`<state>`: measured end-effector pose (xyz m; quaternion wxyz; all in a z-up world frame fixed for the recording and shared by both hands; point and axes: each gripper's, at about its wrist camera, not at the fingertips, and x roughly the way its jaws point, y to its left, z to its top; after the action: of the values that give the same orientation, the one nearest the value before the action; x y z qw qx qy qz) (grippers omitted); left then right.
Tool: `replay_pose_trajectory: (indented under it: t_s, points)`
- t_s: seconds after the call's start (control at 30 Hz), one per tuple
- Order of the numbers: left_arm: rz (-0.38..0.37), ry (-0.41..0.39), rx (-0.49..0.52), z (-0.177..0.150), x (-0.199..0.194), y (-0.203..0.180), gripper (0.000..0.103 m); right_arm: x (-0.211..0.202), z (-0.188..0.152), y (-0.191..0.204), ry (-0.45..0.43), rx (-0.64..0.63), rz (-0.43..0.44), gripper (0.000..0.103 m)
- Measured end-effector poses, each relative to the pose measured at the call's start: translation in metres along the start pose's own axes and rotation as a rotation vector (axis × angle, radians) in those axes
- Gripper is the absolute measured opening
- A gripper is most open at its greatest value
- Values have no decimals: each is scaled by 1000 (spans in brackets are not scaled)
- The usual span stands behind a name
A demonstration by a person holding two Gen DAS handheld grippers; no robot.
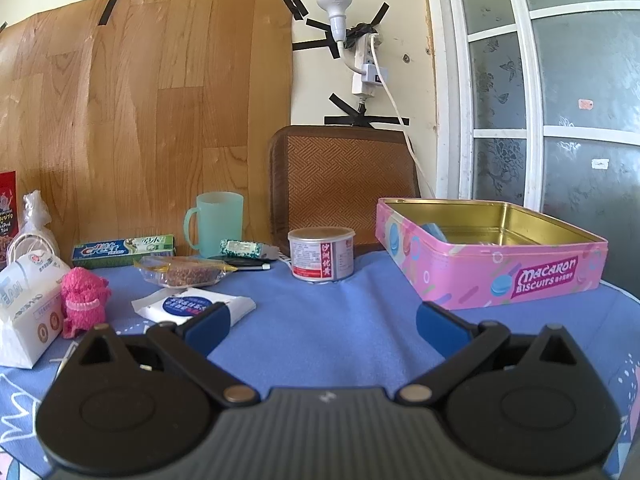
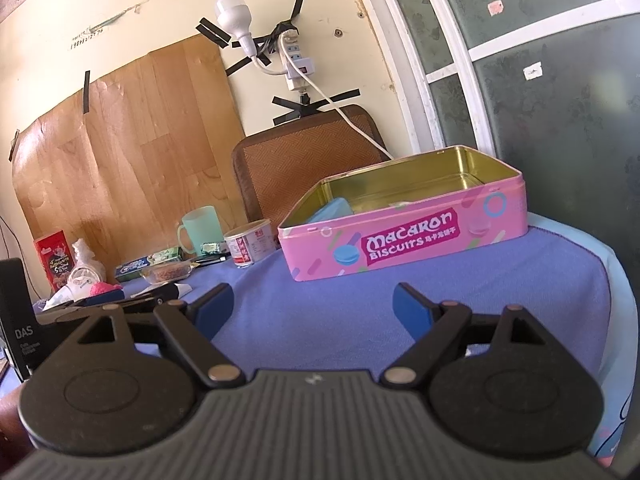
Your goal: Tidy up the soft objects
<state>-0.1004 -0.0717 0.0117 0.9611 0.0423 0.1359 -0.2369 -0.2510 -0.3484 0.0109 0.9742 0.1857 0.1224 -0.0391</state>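
A pink knitted toy (image 1: 82,300) stands at the left on the blue cloth, next to a white tissue pack (image 1: 24,312). An open pink Macaron Biscuits tin (image 1: 496,276) sits at the right, with a light blue soft object (image 1: 434,232) inside against its left wall. My left gripper (image 1: 322,326) is open and empty above the cloth, between toy and tin. My right gripper (image 2: 312,306) is open and empty in front of the tin (image 2: 404,240), where the blue object (image 2: 332,210) also shows. The pink toy (image 2: 105,290) shows far left, partly hidden.
A white packet (image 1: 196,304), a snack in clear wrap (image 1: 186,274), a toothpaste box (image 1: 124,250), a green mug (image 1: 216,224) and a small can (image 1: 322,254) stand on the table. A chair back (image 1: 344,180) rises behind. The table's right edge (image 2: 616,280) is close to the tin.
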Motion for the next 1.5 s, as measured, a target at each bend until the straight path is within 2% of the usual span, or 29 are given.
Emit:
replay_pose_trajectory:
  t_s: [1.5]
  points:
    - [-25,22,36,-1,1,-5,103,1,-4,3,23,-14,8,88]
